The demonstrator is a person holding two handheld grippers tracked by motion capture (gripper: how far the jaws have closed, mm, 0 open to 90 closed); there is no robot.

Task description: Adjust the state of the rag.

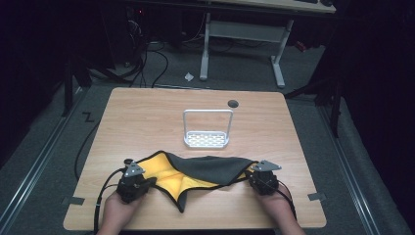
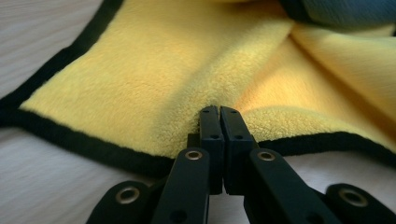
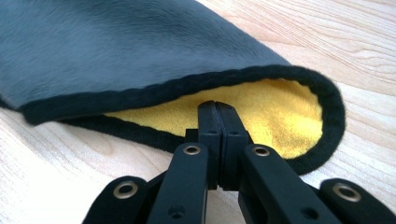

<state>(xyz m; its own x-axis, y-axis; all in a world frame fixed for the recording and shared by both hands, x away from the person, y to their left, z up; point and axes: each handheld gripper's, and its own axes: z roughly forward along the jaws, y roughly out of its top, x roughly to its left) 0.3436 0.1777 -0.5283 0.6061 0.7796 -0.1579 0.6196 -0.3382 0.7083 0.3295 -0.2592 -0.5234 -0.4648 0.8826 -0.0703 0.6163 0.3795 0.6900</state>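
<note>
Where the near edge of the wooden table [image 1: 147, 105] meets my hands, a cloth [image 1: 205, 171] lies stretched between both grippers, fleecy yellow on one face and dark grey on the other, bound in black trim. My left gripper [image 2: 219, 114] has its jaws pressed together on the yellow pile beside the hem. My right gripper [image 3: 218, 109] is likewise clamped on the folded-over corner; a white wire rack [image 1: 207, 128] stands behind.
</note>
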